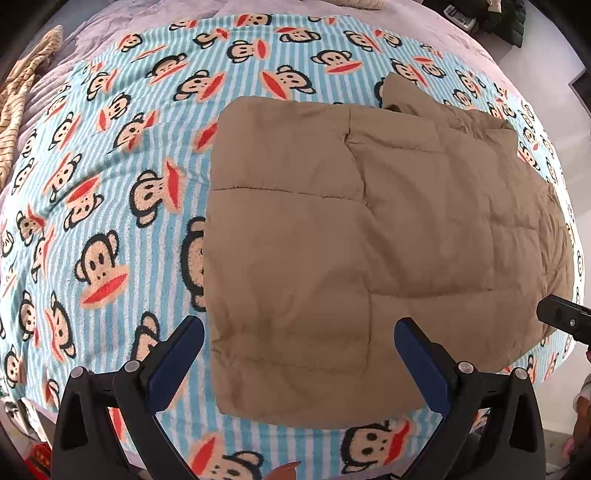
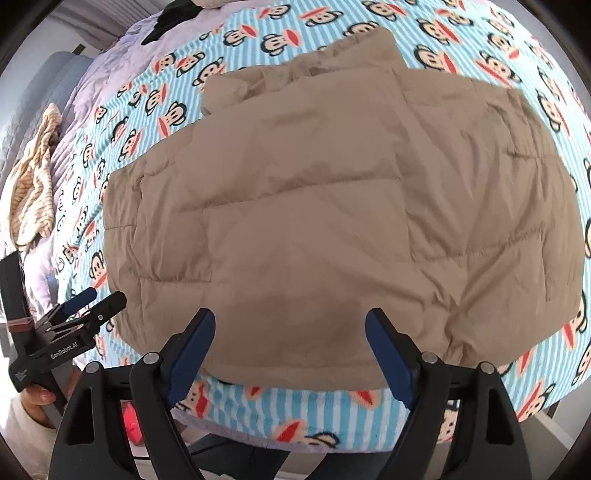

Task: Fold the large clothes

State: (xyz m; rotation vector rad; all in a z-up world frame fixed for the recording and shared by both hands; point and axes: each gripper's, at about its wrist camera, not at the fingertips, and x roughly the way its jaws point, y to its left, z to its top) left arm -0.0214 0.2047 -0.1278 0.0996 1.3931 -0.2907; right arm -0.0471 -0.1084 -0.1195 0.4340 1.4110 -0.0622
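Tan quilted jacket [image 1: 362,240], already folded into a rough rectangle, lying flat on a monkey-print striped blanket [image 1: 110,206] and filling the centre and right of the left-wrist frame; in the right-wrist frame [image 2: 314,214], spread across the middle, its near hem close to the bed's front edge. Collar or hood bunched at the upper right of the pile in the left view, upper centre in the right. Padded and puffy by the look of it, likely light for its bulk, soft, springy enough to puff open again after a fold; shell fabric smooth, probably somewhat slippery. Best holds, as a judgement: the two near corners of the hem, or the stitched seams, where the layers are thin enough to pinch together.

Left gripper [image 1: 299,354] at the bottom of its frame, blue pads [image 1: 177,354] spread wide, nothing between them, poised above the jacket's near left corner. Right gripper [image 2: 291,350] likewise spread, empty, above the near hem; seen again as a dark tip at the right edge of the left view. Left tool also visible at the lower left of the right view, a hand [image 2: 37,398] on its handle.

Striped beige garment [image 1: 22,110] crumpled at the upper left, on a lilac bedcover [image 1: 110,22] beyond the blanket.
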